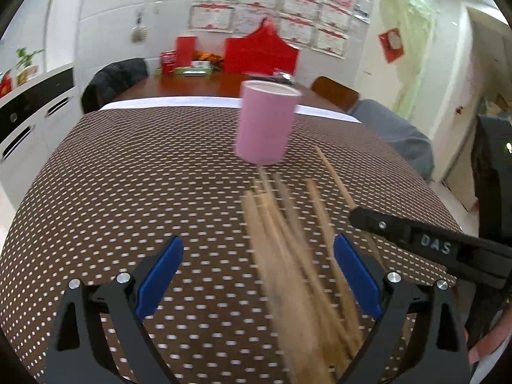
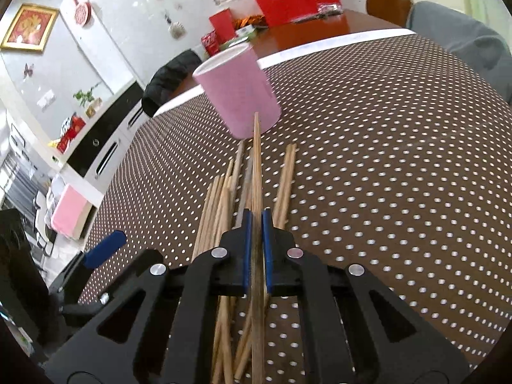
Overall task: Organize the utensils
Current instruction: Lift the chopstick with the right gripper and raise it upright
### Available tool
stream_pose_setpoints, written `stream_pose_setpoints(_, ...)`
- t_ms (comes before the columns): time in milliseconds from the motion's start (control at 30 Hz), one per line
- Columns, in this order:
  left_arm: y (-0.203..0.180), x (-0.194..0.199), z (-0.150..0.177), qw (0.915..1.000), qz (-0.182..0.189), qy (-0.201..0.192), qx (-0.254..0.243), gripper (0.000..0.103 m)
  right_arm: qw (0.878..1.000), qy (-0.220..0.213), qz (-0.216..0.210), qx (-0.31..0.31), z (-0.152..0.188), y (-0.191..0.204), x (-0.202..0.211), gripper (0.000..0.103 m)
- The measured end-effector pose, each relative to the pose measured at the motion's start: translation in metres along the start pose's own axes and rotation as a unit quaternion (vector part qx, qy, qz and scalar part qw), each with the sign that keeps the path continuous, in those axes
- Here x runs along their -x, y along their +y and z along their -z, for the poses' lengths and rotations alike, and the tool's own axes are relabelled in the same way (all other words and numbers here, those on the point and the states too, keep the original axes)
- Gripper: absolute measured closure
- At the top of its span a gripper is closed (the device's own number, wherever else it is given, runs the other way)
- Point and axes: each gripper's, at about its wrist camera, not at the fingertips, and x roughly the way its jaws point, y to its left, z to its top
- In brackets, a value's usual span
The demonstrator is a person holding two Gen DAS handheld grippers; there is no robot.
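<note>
A pink cup [image 1: 265,122] stands upright on the dotted brown tablecloth; it also shows in the right wrist view [image 2: 237,92]. Several wooden chopsticks [image 1: 288,256] lie in a loose pile in front of it, also seen in the right wrist view [image 2: 220,198]. My left gripper [image 1: 258,256] is open above the near end of the pile, holding nothing. My right gripper [image 2: 256,220] is shut on one chopstick [image 2: 256,160] that points toward the cup. The right gripper's black arm [image 1: 432,243] shows at the right of the left wrist view.
The dotted tablecloth [image 1: 128,192] covers the near table. Beyond it are a bare wooden tabletop [image 1: 198,84] with red boxes [image 1: 259,51], chairs with a dark jacket [image 1: 112,80] and a grey one [image 1: 393,131], and white cabinets [image 1: 32,112] at left.
</note>
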Motion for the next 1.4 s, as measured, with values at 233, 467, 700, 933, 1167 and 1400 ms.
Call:
stream_pose_setpoints(233,-0.044,-0.017,0.002,0.9984,-0.016,0.032,-0.044,0.029,0.999,-0.026,0.007,-0.038,0.003,-0.033,0.016,0.096)
stream_pose_setpoints(467,-0.048,-0.045,0.004,0.9933,-0.064,0.092,-0.029,0.050,0.998,-0.026,-0.012,-0.048,0.007,-0.052,0.021,0.096)
stream_pose_setpoints(700,-0.037,-0.048,0.001,0.9917,-0.091,0.091,-0.002,0.095,0.998,-0.018,-0.028,-0.052,0.012,-0.061,0.021,0.096)
stream_pose_setpoints(933,-0.028,-0.046,0.000,0.9931,-0.078,0.087,0.015,0.097,0.998,-0.020,-0.035,-0.049,0.012,-0.057,0.021,0.096)
stream_pose_setpoints(1167,-0.025,-0.032,-0.001,0.9957,-0.066,0.062,0.018,0.097,0.998,-0.023,-0.028,-0.041,0.007,-0.044,0.018,0.096)
stream_pose_setpoints(1400,-0.018,-0.013,-0.011,0.9976,-0.058,0.013,0.036,0.097,0.999,-0.039,-0.026,-0.021,-0.004,-0.031,0.024,0.096)
